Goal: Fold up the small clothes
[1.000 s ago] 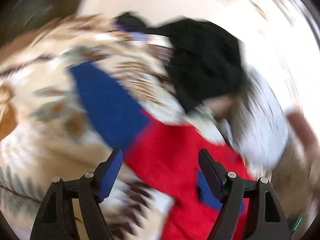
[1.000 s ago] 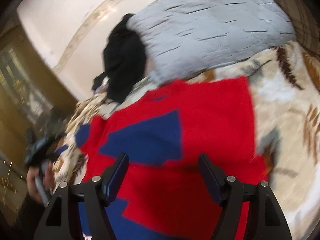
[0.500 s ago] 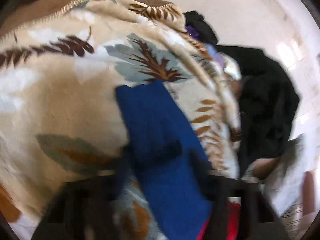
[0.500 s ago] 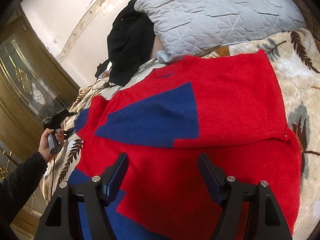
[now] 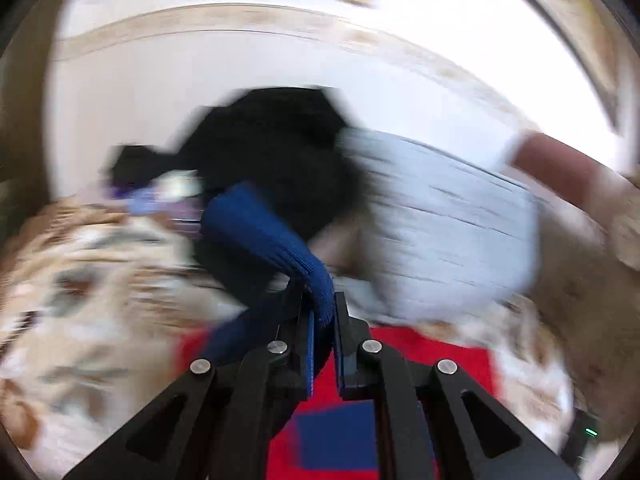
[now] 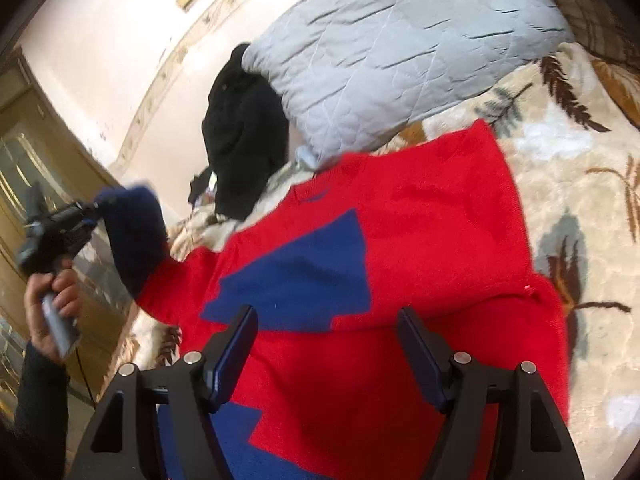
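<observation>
A red sweater (image 6: 420, 240) with blue patches lies spread on a leaf-patterned blanket (image 6: 580, 184). My left gripper (image 5: 320, 312) is shut on the sweater's blue sleeve cuff (image 5: 280, 248) and holds it lifted off the bed. In the right wrist view the left gripper (image 6: 86, 210) shows at the far left with the blue sleeve (image 6: 136, 236) raised. My right gripper (image 6: 326, 340) is open and empty, hovering over the sweater's lower body. The left wrist view is blurred by motion.
A grey quilted pillow (image 6: 400, 48) lies at the head of the bed, with a black garment (image 6: 244, 132) beside it. A pale wall (image 6: 100, 40) stands behind, and a wooden door frame (image 6: 24, 128) at the left.
My left gripper has closed on the blue sleeve and lifted it up off the blanket. My right gripper has stayed open over the sweater.
</observation>
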Available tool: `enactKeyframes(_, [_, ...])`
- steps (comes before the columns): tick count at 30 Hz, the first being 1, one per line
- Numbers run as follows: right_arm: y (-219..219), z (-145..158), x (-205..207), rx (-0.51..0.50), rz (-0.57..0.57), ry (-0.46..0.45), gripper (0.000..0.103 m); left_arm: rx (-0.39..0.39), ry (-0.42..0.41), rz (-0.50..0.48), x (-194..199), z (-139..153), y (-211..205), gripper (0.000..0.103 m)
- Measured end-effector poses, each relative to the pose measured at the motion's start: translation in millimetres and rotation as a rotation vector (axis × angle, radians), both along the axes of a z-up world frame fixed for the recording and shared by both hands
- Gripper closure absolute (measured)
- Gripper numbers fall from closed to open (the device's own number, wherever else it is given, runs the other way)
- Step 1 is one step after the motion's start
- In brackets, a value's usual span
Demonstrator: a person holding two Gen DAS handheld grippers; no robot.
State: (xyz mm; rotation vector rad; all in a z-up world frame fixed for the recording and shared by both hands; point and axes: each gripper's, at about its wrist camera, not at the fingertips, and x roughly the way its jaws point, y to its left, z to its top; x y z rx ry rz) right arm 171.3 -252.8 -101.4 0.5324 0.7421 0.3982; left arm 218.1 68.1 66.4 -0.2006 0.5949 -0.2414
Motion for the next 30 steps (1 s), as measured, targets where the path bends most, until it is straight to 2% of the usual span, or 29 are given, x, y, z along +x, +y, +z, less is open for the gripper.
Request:
enactKeyframes(2, [-11,1,1,0.037,-0.031,0.008,0.028,-0.002,0.051,-0.139,-3,-17,-55,0.091])
enactKeyframes(3, [-16,0,3,0.061,-0.037,0.024,0.026,0.011,0.086,-0.181,-2,-32,-78,0.081])
enactKeyframes(4, [-21,-2,4,0.088,-0.046,0.038,0.021,0.038,0.13,-0.203,1,-47,-93,0.048])
enactKeyframes(5, [-25,-4,5,0.11,-0.056,0.052,0.019,0.099,0.212,-0.218,6,-75,-112,0.035])
enactKeyframes(6, [-30,-6,6,0.132,-0.065,0.064,0.018,0.144,0.255,-0.198,7,-95,-118,0.032])
enactKeyframes(7, [-31,-7,6,0.14,-0.068,0.068,0.018,0.17,0.271,-0.174,5,-106,-117,0.032])
enactKeyframes(8, [-35,-7,6,0.153,-0.073,0.069,0.018,0.203,0.293,-0.109,3,-122,-108,0.032])
enactKeyframes(9, [-38,-7,5,0.166,-0.075,0.069,0.018,0.197,0.302,-0.072,1,-127,-96,0.032])
enactKeyframes(12, [-43,-5,7,0.213,-0.073,0.075,0.018,0.115,0.282,0.038,-12,-126,-42,0.032])
enactKeyframes(14, [-44,-5,12,0.224,-0.083,0.101,0.018,0.091,0.264,0.138,-19,-124,0,0.032])
enactKeyframes(17, [-47,-7,27,0.248,-0.096,0.143,0.018,0.055,0.302,0.238,-19,-134,54,0.032])
enactKeyframes(20, [-47,-20,51,0.297,-0.12,0.243,0.019,-0.024,0.347,0.289,-17,-146,87,0.032])
enactKeyframes(21, [-46,-23,56,0.296,-0.12,0.26,0.022,-0.051,0.361,0.287,-14,-151,93,0.032])
enactKeyframes(23, [-37,-29,71,0.209,-0.108,0.318,0.059,-0.077,0.379,0.28,-14,-157,97,0.032])
enactKeyframes(24, [-34,-31,75,0.174,-0.101,0.343,0.098,-0.085,0.388,0.275,-15,-158,101,0.032])
enactKeyframes(26, [-28,-18,70,0.087,-0.113,0.307,0.098,-0.093,0.409,0.256,-11,-161,99,0.032])
enactKeyframes(27, [-26,2,59,0.037,-0.13,0.237,0.098,-0.097,0.406,0.244,-12,-159,96,0.032])
enactKeyframes(29, [-26,19,46,-0.014,-0.144,0.169,0.098,-0.1,0.365,0.221,-14,-154,92,0.032])
enactKeyframes(30, [-25,15,46,-0.051,-0.156,0.178,0.095,-0.093,0.348,0.212,-15,-155,89,0.029])
